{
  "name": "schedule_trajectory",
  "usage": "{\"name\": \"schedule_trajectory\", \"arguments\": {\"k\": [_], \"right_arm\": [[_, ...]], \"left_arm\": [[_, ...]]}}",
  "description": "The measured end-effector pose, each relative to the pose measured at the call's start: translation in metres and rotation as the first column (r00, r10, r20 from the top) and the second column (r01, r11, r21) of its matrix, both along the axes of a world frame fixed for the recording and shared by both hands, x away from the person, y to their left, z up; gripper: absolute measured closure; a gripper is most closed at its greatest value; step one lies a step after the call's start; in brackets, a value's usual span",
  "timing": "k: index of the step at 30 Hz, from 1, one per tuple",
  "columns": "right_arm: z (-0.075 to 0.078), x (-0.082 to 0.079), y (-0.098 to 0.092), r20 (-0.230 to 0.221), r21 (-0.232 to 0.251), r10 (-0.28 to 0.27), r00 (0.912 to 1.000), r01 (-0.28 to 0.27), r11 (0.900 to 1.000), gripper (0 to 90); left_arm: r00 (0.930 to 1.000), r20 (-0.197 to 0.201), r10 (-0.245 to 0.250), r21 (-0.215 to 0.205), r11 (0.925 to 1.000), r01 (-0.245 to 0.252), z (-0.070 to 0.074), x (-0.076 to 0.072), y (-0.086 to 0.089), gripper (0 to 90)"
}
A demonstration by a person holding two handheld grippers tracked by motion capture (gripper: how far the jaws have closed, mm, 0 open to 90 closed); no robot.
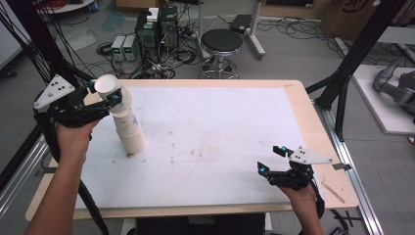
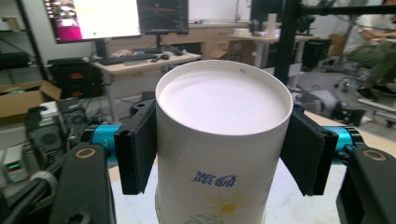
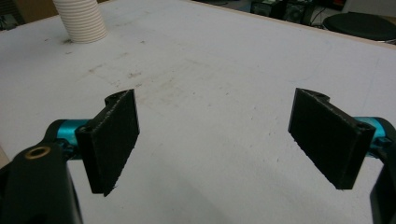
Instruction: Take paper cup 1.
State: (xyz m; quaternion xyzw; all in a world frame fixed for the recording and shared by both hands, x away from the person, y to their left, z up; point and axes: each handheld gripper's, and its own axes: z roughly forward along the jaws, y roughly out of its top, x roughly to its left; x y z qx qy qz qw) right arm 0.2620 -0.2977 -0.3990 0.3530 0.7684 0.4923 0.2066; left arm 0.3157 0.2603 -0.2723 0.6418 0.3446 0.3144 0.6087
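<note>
With the right claw (image 1: 270, 159) resting wide open and empty low at five o'clock on the tabletop (image 1: 220, 142), the risk sits farther off at ten o'clock, where the left claw (image 2: 219, 144), clamped on the top paper cup (image 2: 219, 154), could crush it or drag the leaning stack (image 1: 131, 132) over.

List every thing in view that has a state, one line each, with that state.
Top paper cup: upside down, clamped between the left gripper's pads, at the top of the stack.
Stack of paper cups: upside down on the table, leaning.
Left gripper: shut on the top paper cup.
Right gripper: open, nothing between its jaws, above the table.
Table: white top, stained.
</note>
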Motion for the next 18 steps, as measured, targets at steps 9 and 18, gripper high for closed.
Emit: {"name": "schedule_trajectory", "arguments": {"k": [9,18], "right_arm": [[0.000,0.001,0.009,-0.011,-0.009,0.036,0.9993,-0.036,0.999,16.6],[0.000,0.005,0.015,-0.018,-0.008,0.065,0.9977,-0.065,0.998,16.6]], "left_arm": [[0.9902,-0.028,-0.137,-0.011,0.9906,0.137,-0.016,-0.009,-0.028,33.5],[0.9684,-0.045,-0.245,0.011,0.9692,0.246,-0.031,-0.009,-0.055,33.3]]}}
